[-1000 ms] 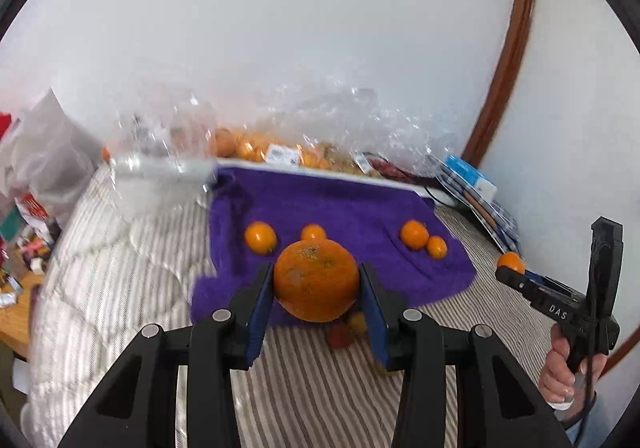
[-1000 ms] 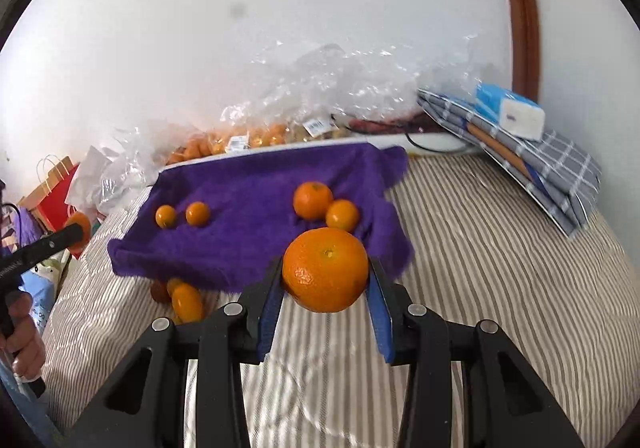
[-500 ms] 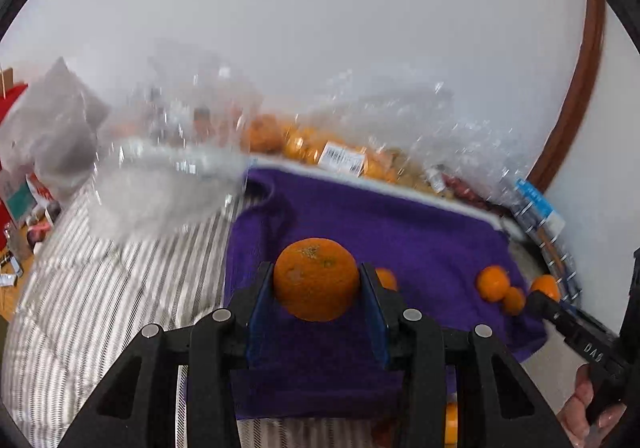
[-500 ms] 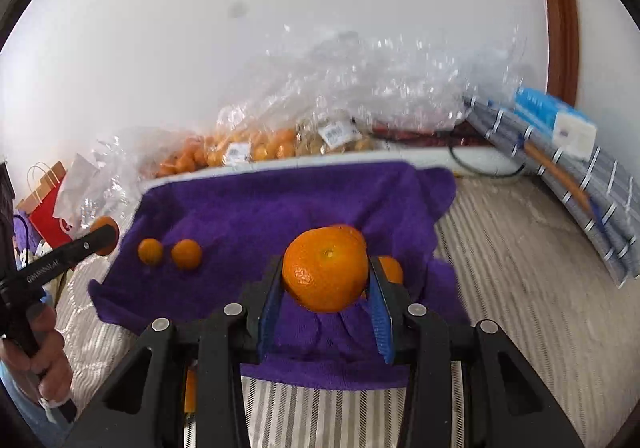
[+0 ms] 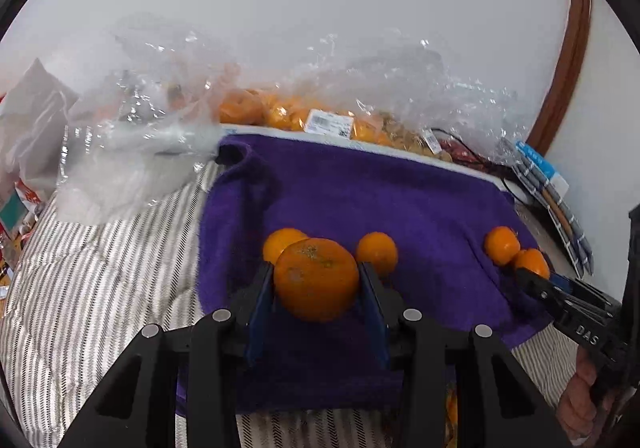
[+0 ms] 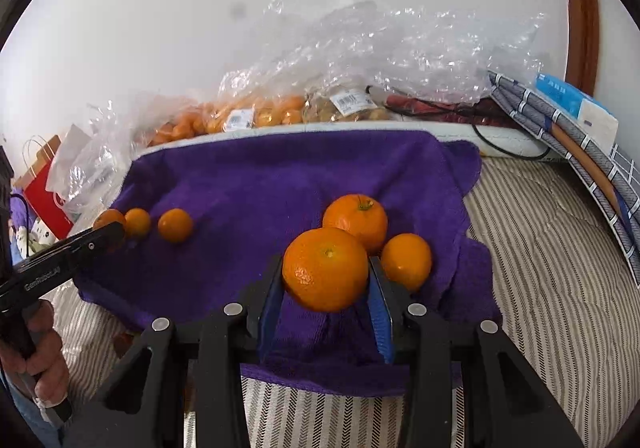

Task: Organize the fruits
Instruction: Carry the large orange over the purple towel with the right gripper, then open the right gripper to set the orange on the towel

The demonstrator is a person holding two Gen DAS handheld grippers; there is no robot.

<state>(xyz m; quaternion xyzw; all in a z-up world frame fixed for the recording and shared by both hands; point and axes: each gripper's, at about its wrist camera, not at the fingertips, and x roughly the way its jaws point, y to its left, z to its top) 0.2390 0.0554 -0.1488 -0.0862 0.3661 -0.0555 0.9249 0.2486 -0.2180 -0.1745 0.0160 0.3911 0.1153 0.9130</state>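
Observation:
My left gripper (image 5: 316, 284) is shut on a large orange (image 5: 316, 278) and holds it over the near left part of a purple towel (image 5: 360, 200). Two small oranges (image 5: 376, 250) lie just behind it. My right gripper (image 6: 325, 276) is shut on another large orange (image 6: 325, 268) over the towel's near right part (image 6: 260, 184), in front of a stemmed orange (image 6: 356, 218) and a smaller one (image 6: 406, 260). Small oranges (image 6: 175, 224) lie at the towel's left. Each gripper shows at the edge of the other's view.
Clear plastic bags of oranges (image 5: 288, 114) and crumpled plastic (image 6: 400, 48) line the wall behind the towel. A folded checked cloth with a blue box (image 6: 576, 108) lies at the right. A striped quilt (image 6: 540, 248) surrounds the towel. Paper bags (image 6: 44, 184) stand at the left.
Both grippers have moved forward with their oranges, from over the striped quilt to over the purple towel, close to the oranges lying there.

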